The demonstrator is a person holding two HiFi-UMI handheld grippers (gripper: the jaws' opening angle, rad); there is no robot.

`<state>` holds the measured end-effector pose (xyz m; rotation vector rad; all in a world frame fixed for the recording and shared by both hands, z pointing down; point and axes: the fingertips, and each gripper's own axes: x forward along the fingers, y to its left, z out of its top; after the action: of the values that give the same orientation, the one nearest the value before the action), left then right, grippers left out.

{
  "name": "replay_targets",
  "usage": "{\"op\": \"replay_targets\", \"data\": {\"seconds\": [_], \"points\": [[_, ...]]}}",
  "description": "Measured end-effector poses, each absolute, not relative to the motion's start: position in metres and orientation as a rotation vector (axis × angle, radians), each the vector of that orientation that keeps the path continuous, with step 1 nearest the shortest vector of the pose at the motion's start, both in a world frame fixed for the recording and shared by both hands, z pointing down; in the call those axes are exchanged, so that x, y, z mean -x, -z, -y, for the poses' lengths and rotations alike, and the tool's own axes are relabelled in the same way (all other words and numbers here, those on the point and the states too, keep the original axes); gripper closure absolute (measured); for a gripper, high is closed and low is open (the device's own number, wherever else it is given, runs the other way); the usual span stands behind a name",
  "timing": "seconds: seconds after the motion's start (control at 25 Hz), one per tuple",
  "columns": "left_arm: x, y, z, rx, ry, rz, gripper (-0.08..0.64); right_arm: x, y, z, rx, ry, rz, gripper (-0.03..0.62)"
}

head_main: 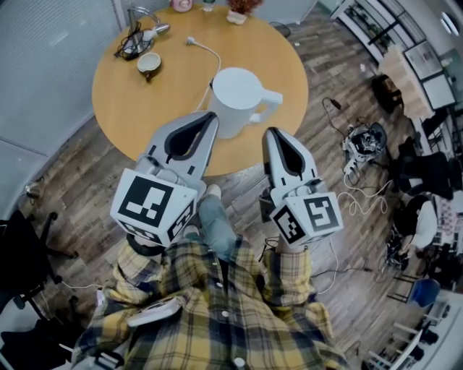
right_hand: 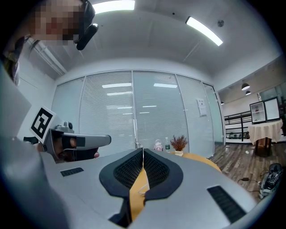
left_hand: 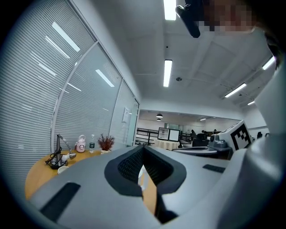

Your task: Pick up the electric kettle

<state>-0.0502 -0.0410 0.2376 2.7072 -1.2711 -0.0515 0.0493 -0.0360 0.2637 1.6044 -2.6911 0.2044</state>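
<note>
The white electric kettle (head_main: 237, 97) stands near the front edge of the round wooden table (head_main: 130, 108), its handle (head_main: 269, 101) pointing right. My left gripper (head_main: 211, 117) is shut and empty, its tip close to the kettle's lower left side. My right gripper (head_main: 271, 133) is also shut and empty, just short of the table edge below the handle. In the left gripper view the left gripper (left_hand: 143, 148) has its jaws together at the tips, with tabletop beyond. In the right gripper view the right gripper (right_hand: 143, 151) has its jaws closed, with orange tabletop showing beneath.
A white cord with a plug (head_main: 205, 49) trails from the kettle toward the back. A cup (head_main: 149, 63), a tangle of dark cables (head_main: 132, 40), a pink item (head_main: 182, 4) and a small plant (head_main: 239, 7) sit at the far side. Cables and bags (head_main: 362, 141) lie on the floor at right.
</note>
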Motion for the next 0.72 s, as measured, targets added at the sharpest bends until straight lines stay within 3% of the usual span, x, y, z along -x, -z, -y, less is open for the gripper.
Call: {"op": "replay_targets", "data": {"seconds": [0.72], "points": [[0.018,-0.22,0.174,-2.659,0.068,1.433,0.557,-0.098,-0.244,0.183,-1.516,-0.154,2.75,0.558]]}}
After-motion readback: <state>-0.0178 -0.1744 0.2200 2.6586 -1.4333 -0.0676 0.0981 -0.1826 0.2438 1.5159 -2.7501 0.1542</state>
